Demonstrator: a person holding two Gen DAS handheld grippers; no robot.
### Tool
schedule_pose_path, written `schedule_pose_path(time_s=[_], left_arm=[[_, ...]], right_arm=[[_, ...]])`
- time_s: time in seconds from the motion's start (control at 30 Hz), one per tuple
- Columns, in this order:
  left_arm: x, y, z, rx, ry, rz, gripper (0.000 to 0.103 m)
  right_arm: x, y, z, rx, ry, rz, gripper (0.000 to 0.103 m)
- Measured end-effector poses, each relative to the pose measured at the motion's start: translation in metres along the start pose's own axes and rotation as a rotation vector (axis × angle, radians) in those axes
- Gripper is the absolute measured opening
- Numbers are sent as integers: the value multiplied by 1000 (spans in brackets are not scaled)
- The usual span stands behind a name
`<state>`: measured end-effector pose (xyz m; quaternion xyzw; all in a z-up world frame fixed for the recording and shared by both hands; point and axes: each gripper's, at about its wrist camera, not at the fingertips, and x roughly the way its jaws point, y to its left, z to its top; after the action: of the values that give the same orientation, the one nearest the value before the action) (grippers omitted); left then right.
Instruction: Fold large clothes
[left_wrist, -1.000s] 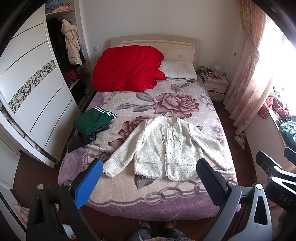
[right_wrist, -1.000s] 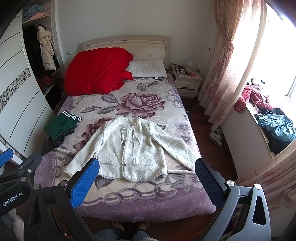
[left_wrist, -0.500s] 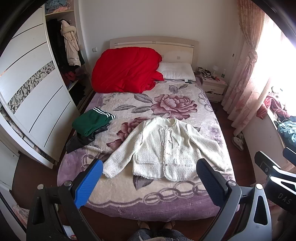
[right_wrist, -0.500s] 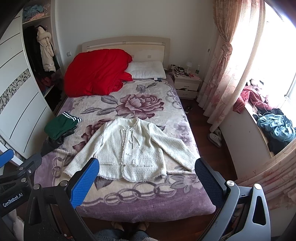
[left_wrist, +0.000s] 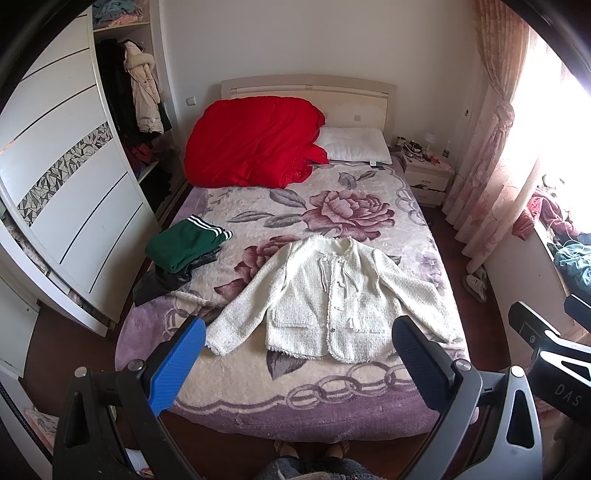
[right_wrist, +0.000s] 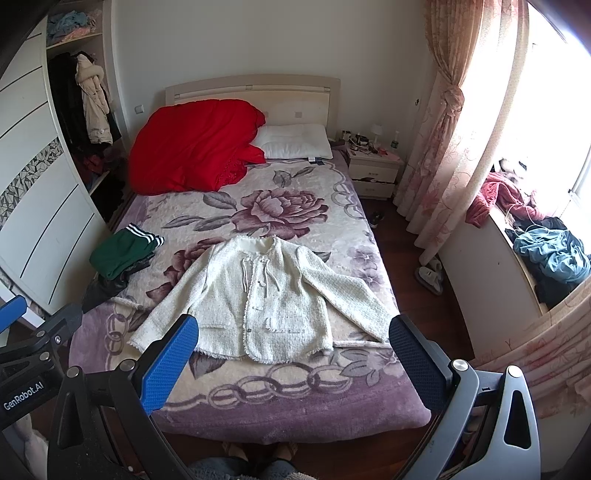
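Little has changed: both grippers, left gripper (left_wrist: 297, 360) and right gripper (right_wrist: 291, 356), still hover with fingers spread wide, empty, short of the white jacket (left_wrist: 332, 299), which lies unfolded on the bed (left_wrist: 258, 391).

The left claw (left_wrist: 297, 343) is held high and level, its two fingers spread wide with nothing between them; the blue pad (left_wrist: 177, 367) faces inward on one side and the dark pad (left_wrist: 419, 363) on the other. The right claw (right_wrist: 293, 341) hangs in the same pose, fingers wide apart and gripping nothing. The two claws sit side by side, each one's black frame showing at the edge of the other's view. The person's feet (right_wrist: 258, 452) show at the lower edge.
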<state>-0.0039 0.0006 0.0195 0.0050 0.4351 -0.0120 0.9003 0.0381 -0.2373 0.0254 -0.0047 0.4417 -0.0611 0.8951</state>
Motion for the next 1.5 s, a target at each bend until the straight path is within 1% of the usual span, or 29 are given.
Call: schedule_pose_path(time_s=[0.47, 0.6, 0.93, 1.03, 1.1, 1.17, 1.23, 1.27, 1.33, 1.4, 1.5], left_arm=[[-2, 4, -1, -4, -4, -3, 103], [-4, 8, -4, -6, -7, -5, 103], [-4, 9, -6, -10, -5, -8, 103], [3, 12, -5, -11, -9, -5, 103], [17, 16, -5, -13, -30, 1, 103], [40, 21, -5, -12, -50, 25, 103], [66, 26, -8, -13, -69, 64, 103], [83, 28, -9, -9, -71, 77, 103], [117, 30, -15, 4, -53, 73, 103], [162, 27, -22, 15, -29, 84, 103], [218, 19, -34, 28, 18, 114, 103]], right_arm=[[-4, 0, 3, 0, -3, 2, 103], [-8, 2, 9, -1, -6, 1, 103], [-9, 2, 6, 2, -9, 4, 103], [-4, 8, 6, 10, 1, 12, 103], [3, 10, 5, 34, 12, 24, 103], [19, 5, 4, 76, 21, 37, 103], [47, -3, -2, 130, 38, 39, 103], [67, -11, -6, 162, 62, 24, 103], [110, -26, -17, 224, 109, -19, 103], [159, -46, -32, 285, 158, -62, 103], [240, -89, -66, 389, 260, -119, 103]])
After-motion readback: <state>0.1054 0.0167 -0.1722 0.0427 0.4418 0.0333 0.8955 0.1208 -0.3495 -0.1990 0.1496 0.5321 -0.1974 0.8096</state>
